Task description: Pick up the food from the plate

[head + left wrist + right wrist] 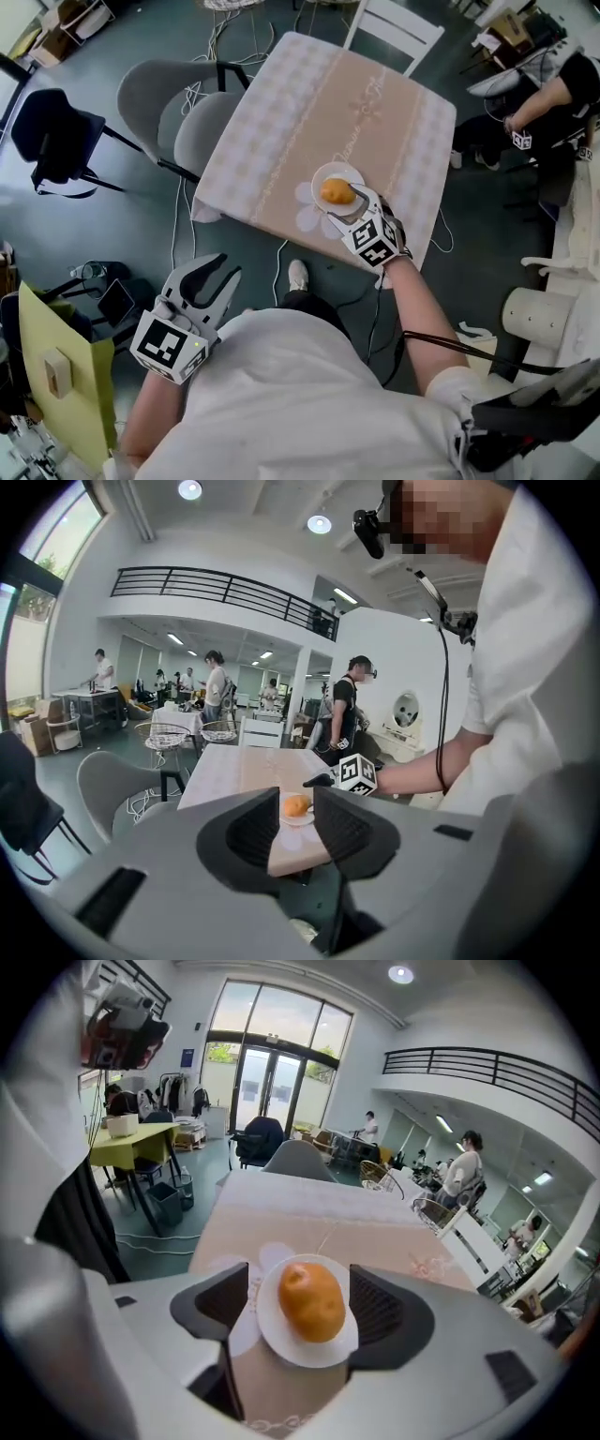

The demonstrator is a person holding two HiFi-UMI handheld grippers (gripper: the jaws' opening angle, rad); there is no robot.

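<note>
An orange, potato-shaped piece of food (pixel 337 191) (pixel 312 1300) lies on a small white plate (pixel 323 173) (pixel 281 1342) near the front edge of the cloth-covered table (pixel 328 103). My right gripper (pixel 345 204) (pixel 298 1279) hovers over the plate, jaws open, one on each side of the food without touching it. My left gripper (pixel 217 270) is held low by my left side, off the table, open with nothing between its fingers. In the left gripper view the food (pixel 296 805) shows far off between the jaws.
A grey chair (pixel 178 112) stands at the table's left side and a white chair (pixel 394 28) at its far end. Cables lie on the floor. A yellow-green table (pixel 56 375) is at my lower left. Another person (pixel 553 94) sits at the upper right.
</note>
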